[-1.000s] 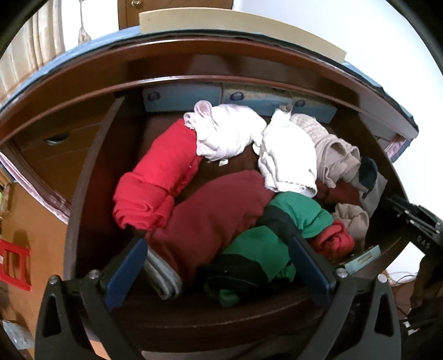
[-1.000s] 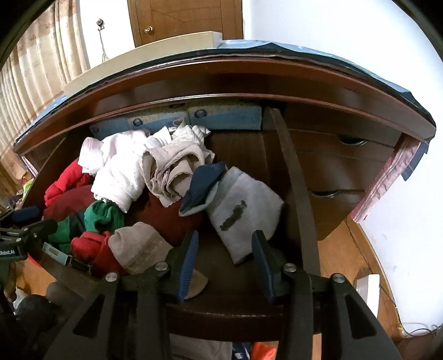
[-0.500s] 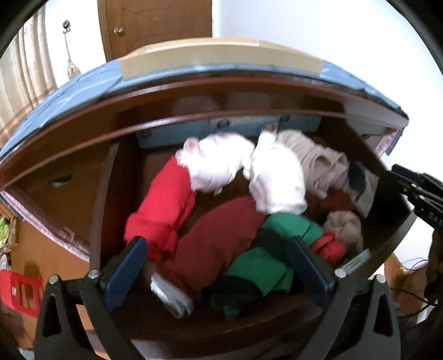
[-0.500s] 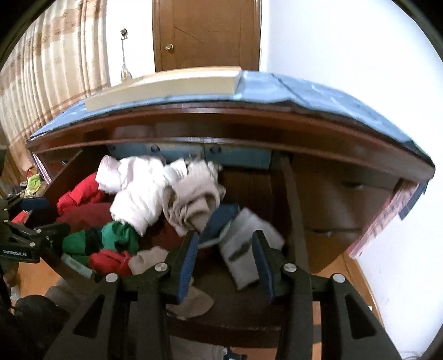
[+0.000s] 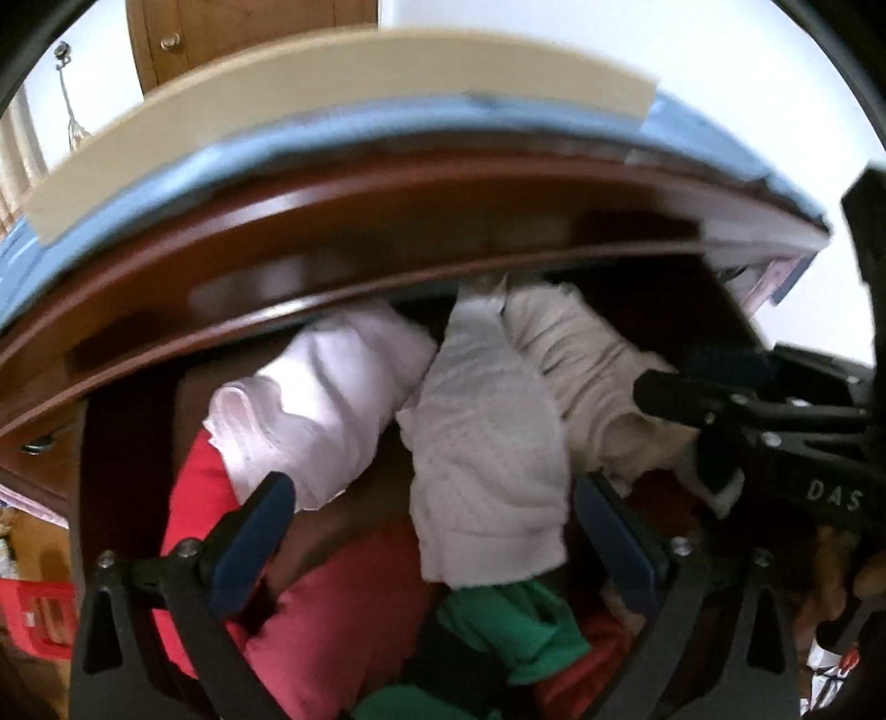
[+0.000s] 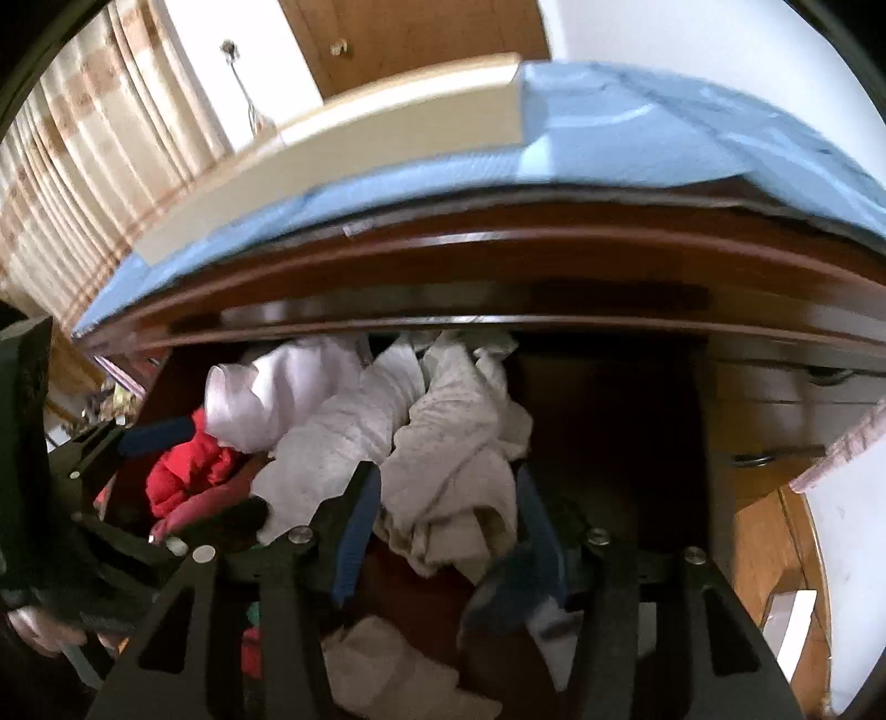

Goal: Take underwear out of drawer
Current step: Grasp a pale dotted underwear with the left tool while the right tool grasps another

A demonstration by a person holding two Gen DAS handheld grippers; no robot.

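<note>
We see the underwear in the open drawer (image 5: pixel 133 443), a heap of rolled pieces under the dresser's front edge. In the left wrist view the white dotted roll (image 5: pixel 487 476) sits dead centre, w/ a pale pink roll (image 5: pixel 326 410) touching it at 9 o'clock and a beige crumpled piece (image 5: pixel 587 387) touching it at 2 o'clock. A red roll (image 5: pixel 194 498) lies below the pink one toward 8 o'clock, a dark-red piece (image 5: pixel 343 620) at 7 o'clock, a green piece (image 5: pixel 515 615) at 6 o'clock, just under the white roll.

Our left gripper (image 5: pixel 432 543) has its jaws wide apart, nothing clamped; the white roll's lower end shows betw. the blue pads but neither pad presses on it. Whether the tips touch fabric, we can't tell: pic is blurred.

Our right gripper (image 6: pixel 451 531) has just been opening its jaws; they stand apart w/ the beige piece (image 6: pixel 459 471) betw. them. The left pad looks just beside the cloth, the right one too, but no squeeze shows. A navy-and-grey piece (image 6: pixel 515 598) lies at 5 o'clock of it, another beige roll (image 6: pixel 387 664) at 6 o'clock.

Each gripper shows in the other's view: the right at 3 o'clock of the left view, the left at 9 o'clock of the right view.

Outward: blue cover (image 6: pixel 609 127) on the dresser top, a cream board (image 6: pixel 343 144) on it at 12 o'clock, wooden door (image 6: pixel 410 39) behind, curtain (image 6: pixel 83 183) at 10 o'clock.
</note>
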